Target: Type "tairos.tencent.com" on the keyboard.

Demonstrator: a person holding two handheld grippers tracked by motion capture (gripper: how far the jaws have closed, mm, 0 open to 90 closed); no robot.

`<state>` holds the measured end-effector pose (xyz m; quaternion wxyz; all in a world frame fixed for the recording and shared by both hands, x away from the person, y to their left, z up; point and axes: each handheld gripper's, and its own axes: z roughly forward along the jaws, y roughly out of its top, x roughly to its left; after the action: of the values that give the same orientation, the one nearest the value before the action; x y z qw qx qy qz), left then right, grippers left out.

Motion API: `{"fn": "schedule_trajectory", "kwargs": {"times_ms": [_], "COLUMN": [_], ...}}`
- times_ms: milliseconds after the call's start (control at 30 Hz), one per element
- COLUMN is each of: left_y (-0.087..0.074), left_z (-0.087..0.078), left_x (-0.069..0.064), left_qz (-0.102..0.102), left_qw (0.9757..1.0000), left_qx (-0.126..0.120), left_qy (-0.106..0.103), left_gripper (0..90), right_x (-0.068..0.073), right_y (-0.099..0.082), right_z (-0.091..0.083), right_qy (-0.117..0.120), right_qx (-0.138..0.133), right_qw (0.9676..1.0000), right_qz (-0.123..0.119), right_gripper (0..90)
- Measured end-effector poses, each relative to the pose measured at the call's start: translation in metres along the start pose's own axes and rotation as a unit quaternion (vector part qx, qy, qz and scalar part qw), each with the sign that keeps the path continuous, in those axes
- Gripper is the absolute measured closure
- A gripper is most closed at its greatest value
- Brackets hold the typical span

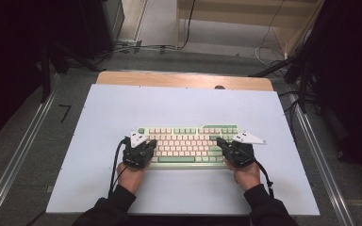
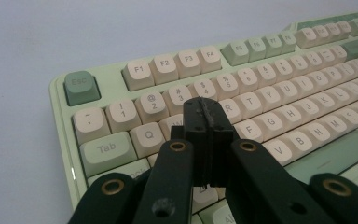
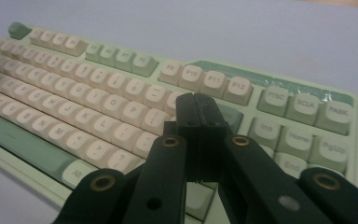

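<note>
A green-and-cream keyboard [image 1: 188, 145] is laid mid-table on the white mat [image 1: 122, 108]. The left gripper [image 2: 208, 116] is held over its left keys, jaws pressed together, nothing pinched. The right gripper [image 3: 200, 112] is poised over its right end, likewise closed.

The keyboard [image 1: 187, 145] lies on the table [image 1: 122, 108] (toward its near edge), a gripper over each end.
</note>
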<state>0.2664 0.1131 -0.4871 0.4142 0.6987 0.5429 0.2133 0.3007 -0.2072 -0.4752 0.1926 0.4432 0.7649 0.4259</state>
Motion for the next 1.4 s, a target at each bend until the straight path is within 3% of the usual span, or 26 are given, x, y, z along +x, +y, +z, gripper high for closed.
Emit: {"fn": "schedule_trajectory", "kwargs": {"times_ms": [233, 800, 1133, 1400], "left_y": [0.0, -0.001, -0.001, -0.001], "left_z": [-0.001, -0.002, -0.001, -0.001], "left_x": [0.004, 0.006, 0.007, 0.007], "left_qz": [-0.011, -0.012, -0.012, -0.012], "left_qw": [0.9999, 0.9999, 0.9999, 0.9999], "left_qx": [-0.004, -0.005, -0.005, -0.005], "left_qy": [0.001, -0.003, -0.004, -0.004], "left_gripper": [90.0, 90.0, 90.0, 90.0], "right_x": [0.015, 0.059, 0.066, 0.067], "right_y": [0.007, 0.018, 0.018, 0.018], "right_z": [0.012, 0.049, 0.062, 0.063], "right_qy": [0.014, 0.041, 0.036, 0.035], "right_qx": [0.001, 0.028, 0.042, 0.045], "right_qw": [0.9999, 0.9987, 0.9983, 0.9982], "right_qz": [-0.003, -0.013, -0.017, -0.017], "right_gripper": [87.3, 87.3, 87.3, 87.3]}}
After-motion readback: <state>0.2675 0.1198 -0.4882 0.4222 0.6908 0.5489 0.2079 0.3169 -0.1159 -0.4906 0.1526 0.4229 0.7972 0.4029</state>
